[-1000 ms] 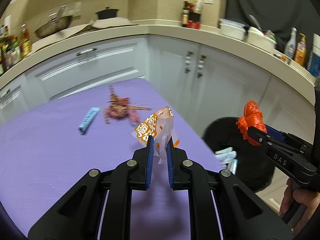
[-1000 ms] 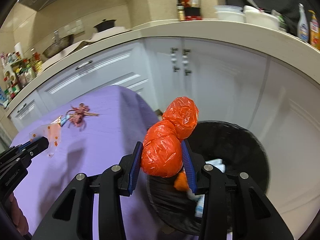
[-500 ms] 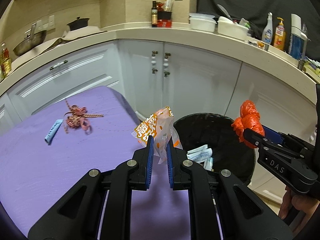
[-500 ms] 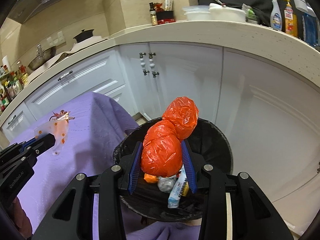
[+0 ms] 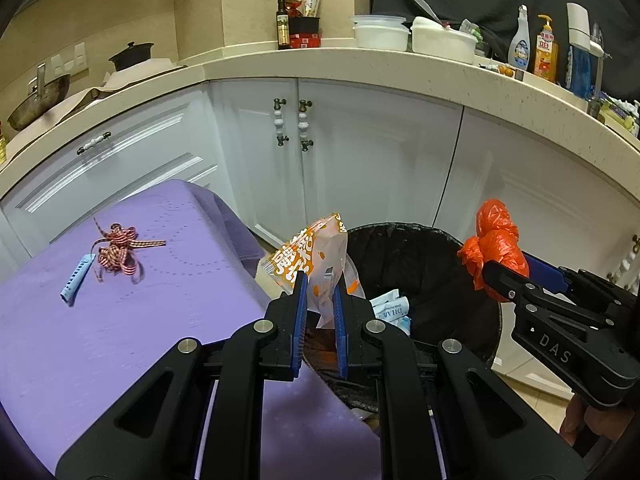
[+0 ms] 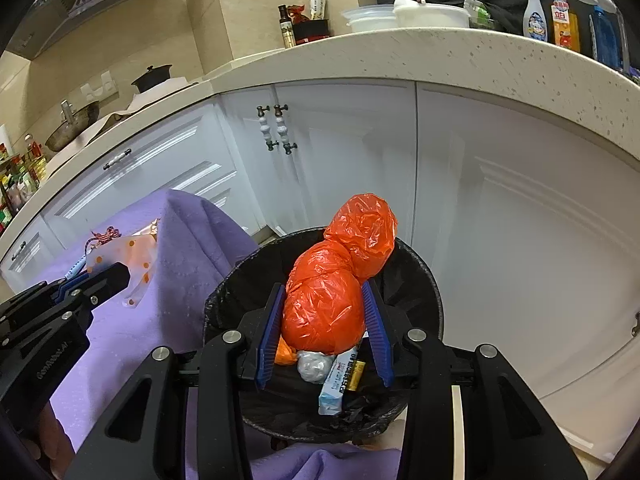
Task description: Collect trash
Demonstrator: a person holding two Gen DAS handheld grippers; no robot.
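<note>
My left gripper [image 5: 319,300] is shut on an orange-and-clear snack wrapper [image 5: 310,254] and holds it at the table's edge, beside the black trash bin [image 5: 420,256]. My right gripper [image 6: 325,312] is shut on a crumpled orange plastic bag [image 6: 332,300] and holds it right above the bin [image 6: 424,280]. It also shows in the left wrist view [image 5: 494,246]. The bin holds several wrappers [image 6: 334,384]. A red checked ribbon [image 5: 118,250] and a small blue wrapper [image 5: 76,278] lie on the purple tablecloth [image 5: 120,340].
White kitchen cabinets [image 5: 360,160] stand close behind the bin, under a counter [image 5: 400,68] with bottles and bowls. The bin stands on the floor at the table's right corner.
Both grippers have moved right, off the table and toward the bin. The orange bag now hangs over the bin's opening, and the snack wrapper has reached the bin's left rim.
</note>
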